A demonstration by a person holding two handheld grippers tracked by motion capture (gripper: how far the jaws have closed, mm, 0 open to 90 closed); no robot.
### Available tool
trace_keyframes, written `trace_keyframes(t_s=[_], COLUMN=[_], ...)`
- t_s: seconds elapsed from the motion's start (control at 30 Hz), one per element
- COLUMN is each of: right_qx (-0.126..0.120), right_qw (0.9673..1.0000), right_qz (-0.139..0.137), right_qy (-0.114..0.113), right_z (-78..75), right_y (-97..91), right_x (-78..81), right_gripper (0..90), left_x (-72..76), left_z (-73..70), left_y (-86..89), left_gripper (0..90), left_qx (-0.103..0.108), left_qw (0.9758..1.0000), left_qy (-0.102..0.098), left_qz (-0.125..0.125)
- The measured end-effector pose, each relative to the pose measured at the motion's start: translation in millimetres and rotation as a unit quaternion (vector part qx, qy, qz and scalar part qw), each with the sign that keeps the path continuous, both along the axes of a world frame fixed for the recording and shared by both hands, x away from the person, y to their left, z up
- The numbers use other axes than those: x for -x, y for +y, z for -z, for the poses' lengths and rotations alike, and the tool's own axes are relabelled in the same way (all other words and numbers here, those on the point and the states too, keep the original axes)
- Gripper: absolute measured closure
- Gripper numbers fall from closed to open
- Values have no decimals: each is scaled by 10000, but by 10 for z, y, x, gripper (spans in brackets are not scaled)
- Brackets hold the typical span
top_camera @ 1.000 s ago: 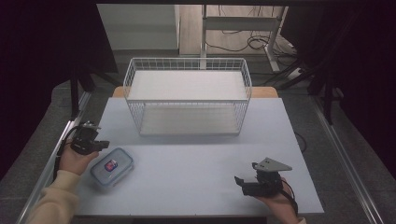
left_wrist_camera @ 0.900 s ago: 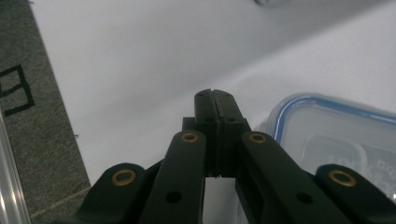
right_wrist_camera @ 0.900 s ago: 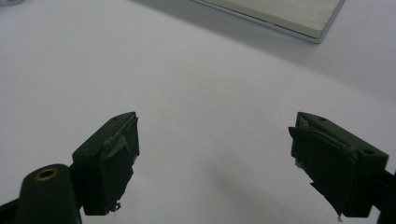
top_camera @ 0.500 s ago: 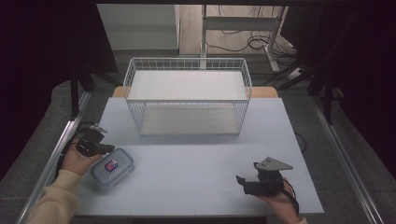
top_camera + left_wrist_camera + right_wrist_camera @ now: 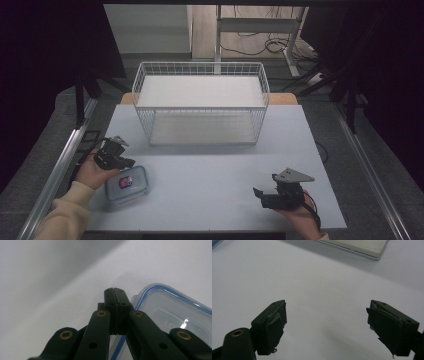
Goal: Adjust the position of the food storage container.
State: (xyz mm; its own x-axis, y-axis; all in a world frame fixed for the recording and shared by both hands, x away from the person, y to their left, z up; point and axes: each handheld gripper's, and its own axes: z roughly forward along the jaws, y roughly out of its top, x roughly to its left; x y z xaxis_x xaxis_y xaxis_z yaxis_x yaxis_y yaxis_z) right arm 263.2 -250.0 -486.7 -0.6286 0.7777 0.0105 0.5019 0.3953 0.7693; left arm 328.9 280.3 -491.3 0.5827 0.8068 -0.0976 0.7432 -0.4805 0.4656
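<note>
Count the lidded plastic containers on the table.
1. The plastic container with a blue-edged lid lies at the table's near left, just beside the shut left gripper. The wire basket looks empty.

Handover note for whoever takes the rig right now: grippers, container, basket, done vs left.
Left gripper: jaws shut with nothing between them, tips at the far-left corner of the lidded container.
Right gripper: open, holding nothing, low over bare table at near right.
Container: lid on, flat on the table at near left, not gripped.
Wire basket: at the far middle, nothing in it.
Done: nothing visible. Left: probably grasping and moving the container.
</note>
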Motion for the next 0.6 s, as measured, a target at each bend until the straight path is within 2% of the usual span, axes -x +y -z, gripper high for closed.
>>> trace_keyframes(t_s=[0.23, 0.33, 0.4, 0.47, 0.6], right_qx=[2, -15, -29, -32, -18], right_qw=[10000, 10000, 10000, 10000, 10000], right_qz=[42, 72, 74, 78, 77], right_qy=[10, 5, -2, -9, -18], right_z=[1, -7, -12, -13, -17], right_y=[-2, -8, -15, -20, -20], right_x=[-3, -5, -5, -3, 1], right_gripper=[161, 161, 161, 161, 161], left_x=[24, 85, 188, 300, 613], left_z=[3, -61, -148, -208, -226], left_y=[-8, 87, 226, 338, 555], left_gripper=[898, 899, 900, 900, 898], left_qx=[69, 134, 165, 142, 41], left_qw=[9999, 9997, 9987, 9976, 9932], left_qy=[-50, -167, -319, -385, -472], left_qz=[61, -105, -369, -555, -1068])
